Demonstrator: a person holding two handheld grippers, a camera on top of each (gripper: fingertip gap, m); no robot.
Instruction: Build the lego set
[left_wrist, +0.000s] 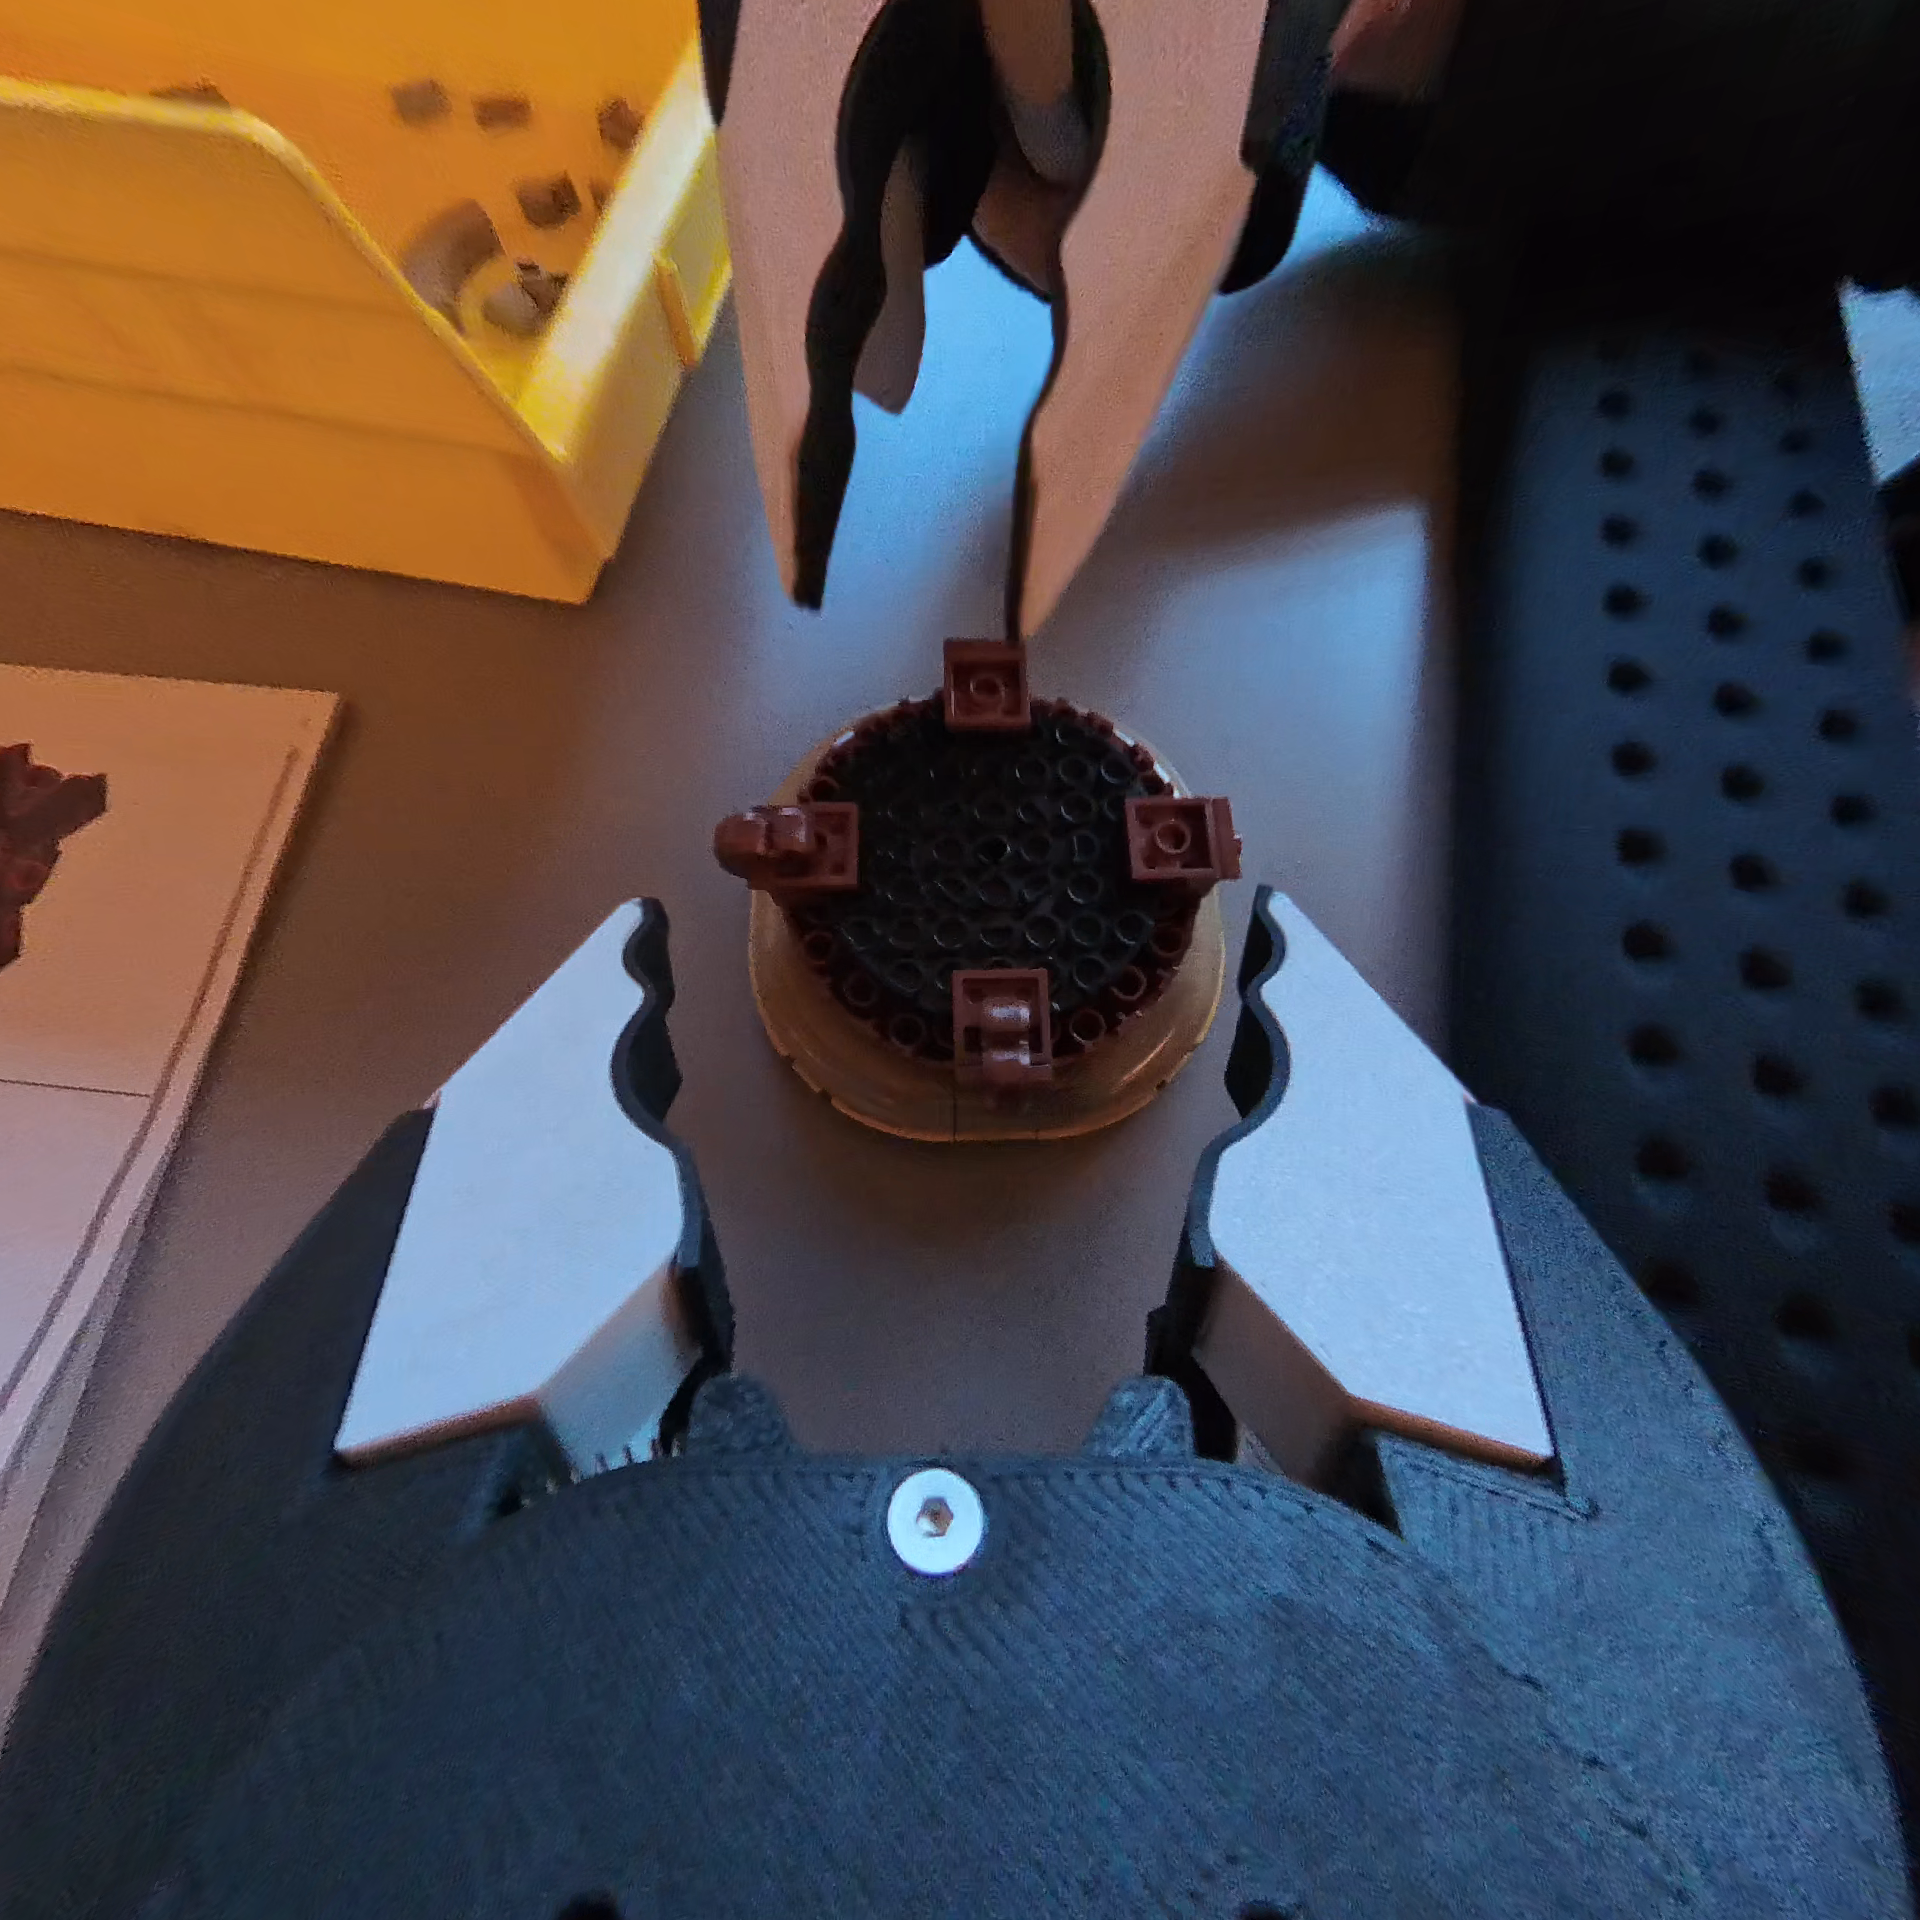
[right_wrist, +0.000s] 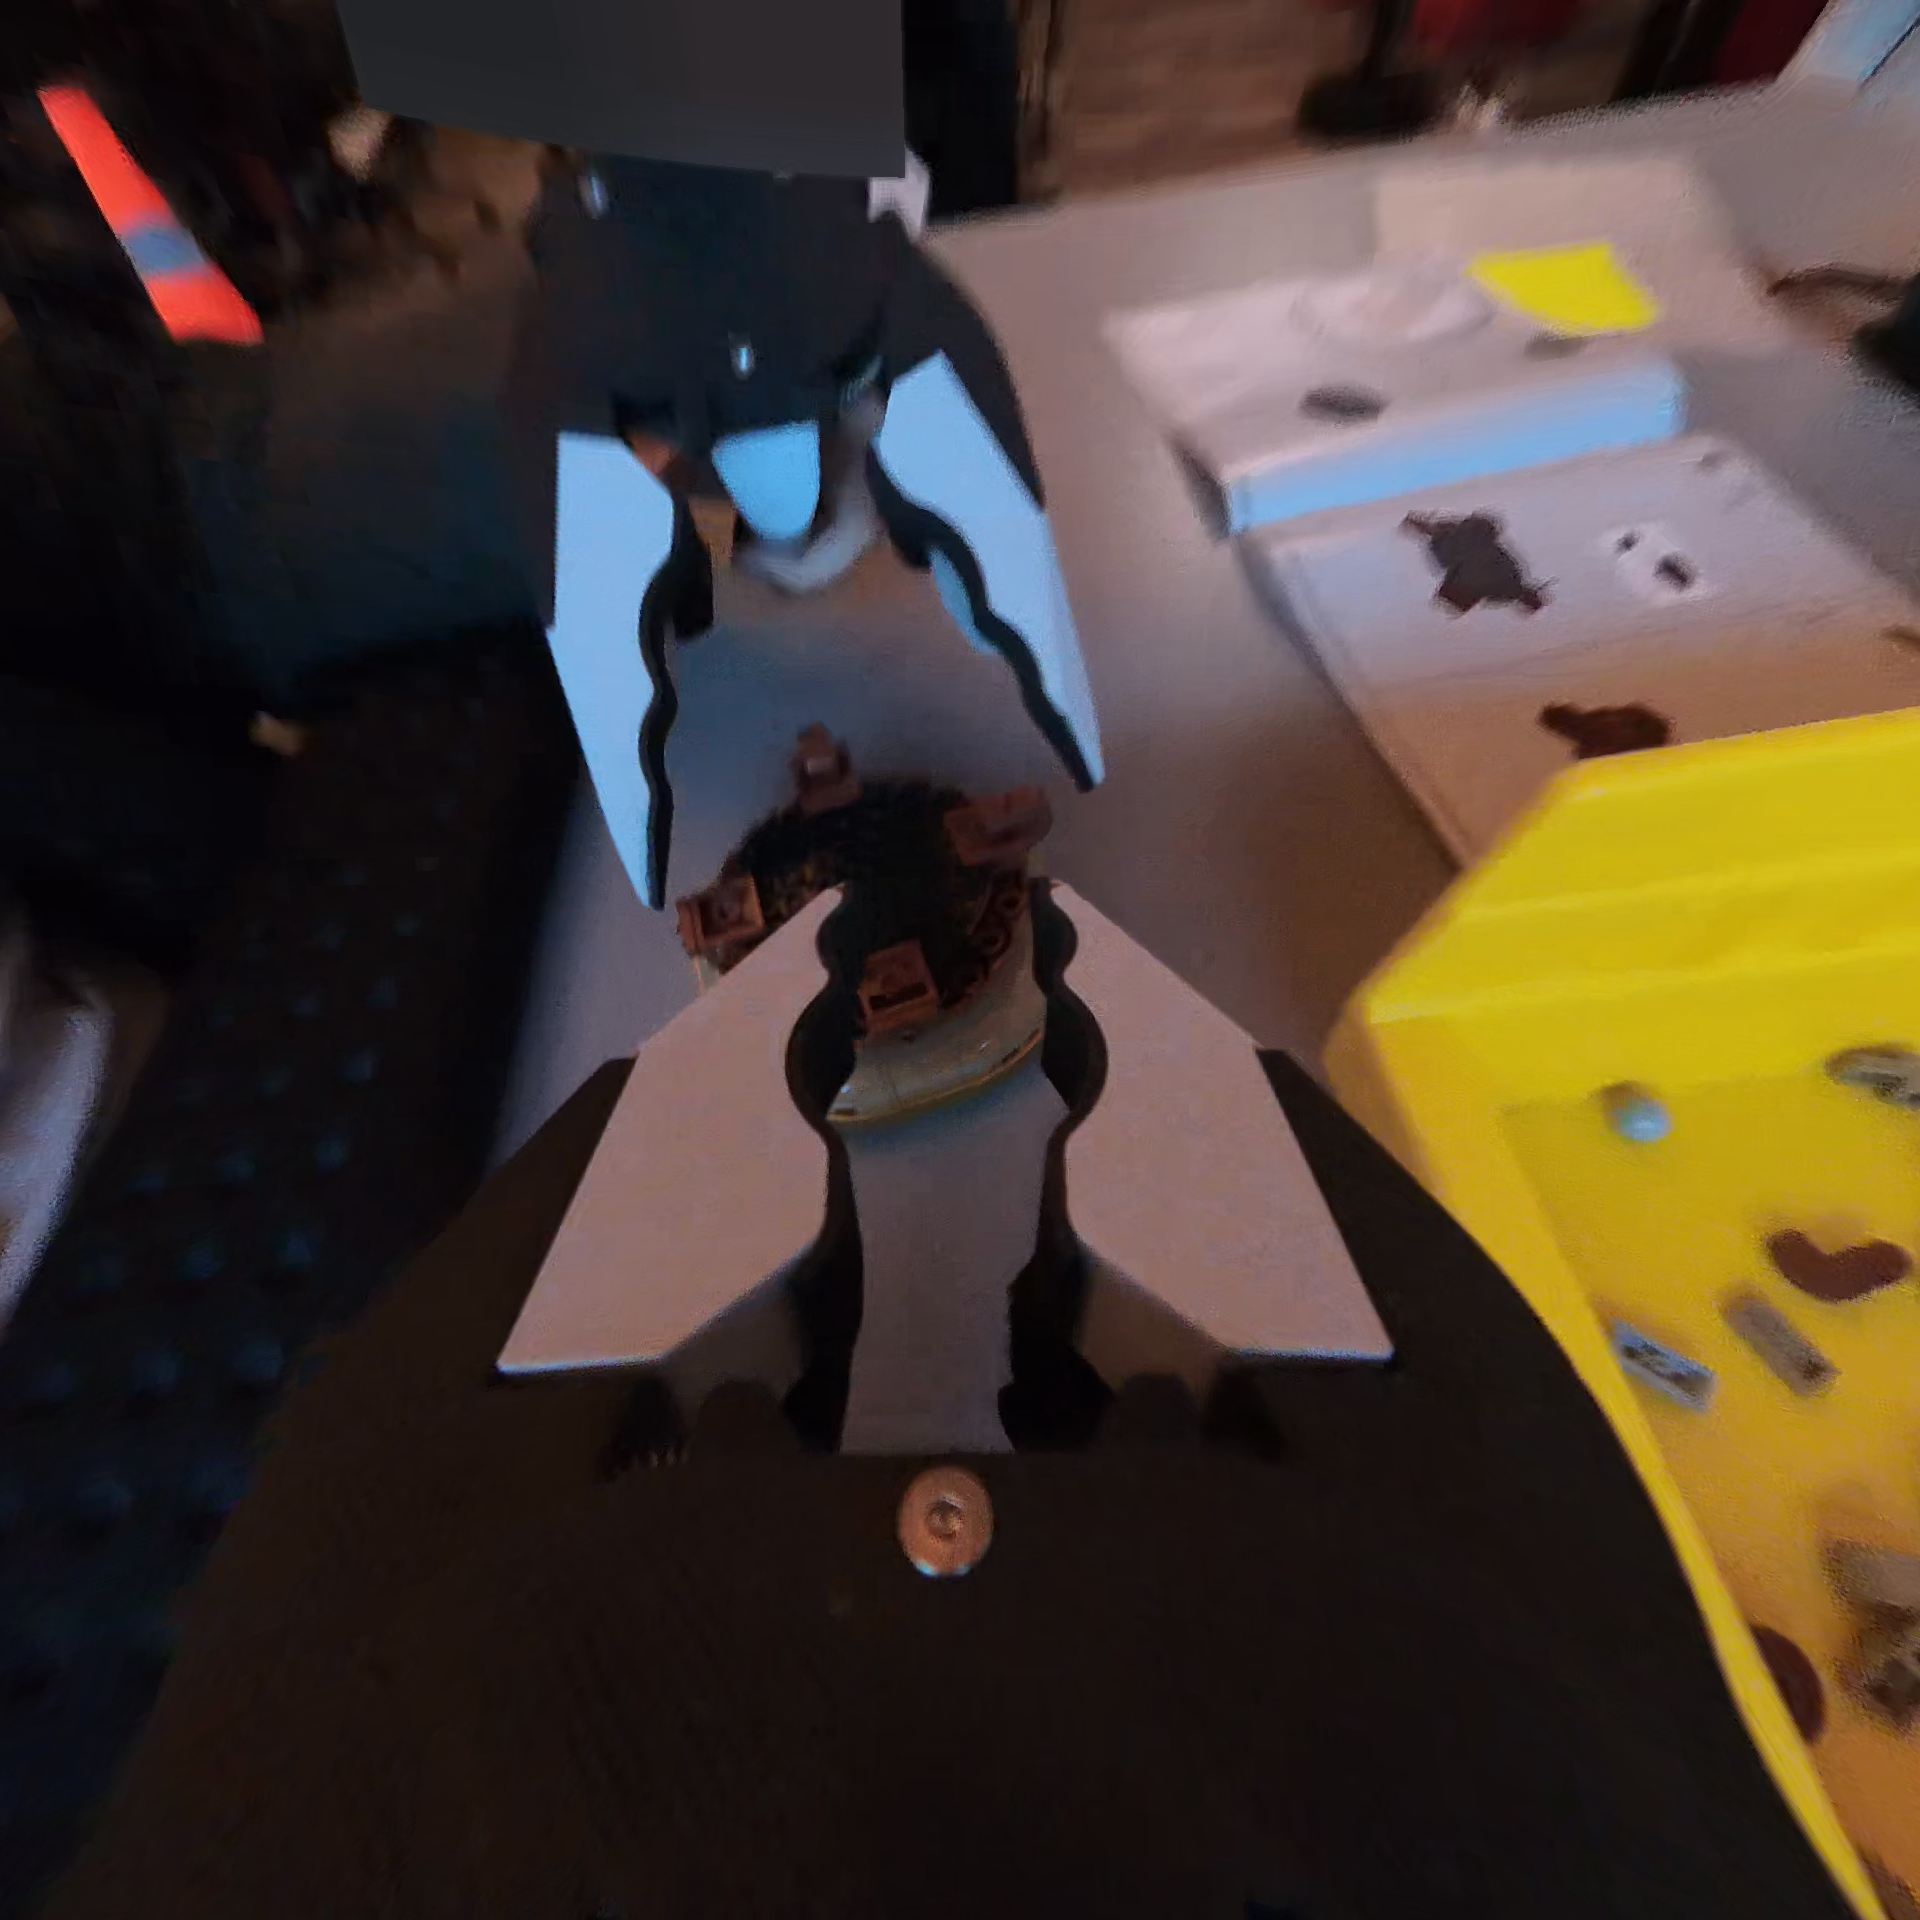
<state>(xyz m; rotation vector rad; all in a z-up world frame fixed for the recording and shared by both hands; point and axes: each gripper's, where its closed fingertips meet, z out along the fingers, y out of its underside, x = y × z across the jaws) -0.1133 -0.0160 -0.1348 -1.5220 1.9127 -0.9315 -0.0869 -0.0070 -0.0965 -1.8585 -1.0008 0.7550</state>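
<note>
Lego build (left_wrist: 982, 914) sits on the grey worktop (left_wrist: 914, 1278) just ahead of my left gripper (left_wrist: 951, 940) — a round dark studded disc on a tan domed base, with four reddish-brown bricks (left_wrist: 1179, 836) spaced around its rim. My left jaws stand wide apart and hold nothing; the build's near edge lies between their tips, touching neither. Beyond it my right gripper (left_wrist: 914, 613) comes in from the far side, jaws parted a little and empty, one tip just above the far brick (left_wrist: 985, 681) — whether it touches I cannot tell. In the right wrist view everything is blurred: my right gripper (right_wrist: 935, 899) frames one brick (right_wrist: 894, 987), and its jaws cover part of the build (right_wrist: 883, 883). To the left lies an instruction booklet (left_wrist: 156, 894), cut off by the frame edge. Farther off stands a yellow bin (left_wrist: 312, 312) holding small grey pieces too soft to make out. A black perforated chair (left_wrist: 1714, 779) fills the right side.
</note>
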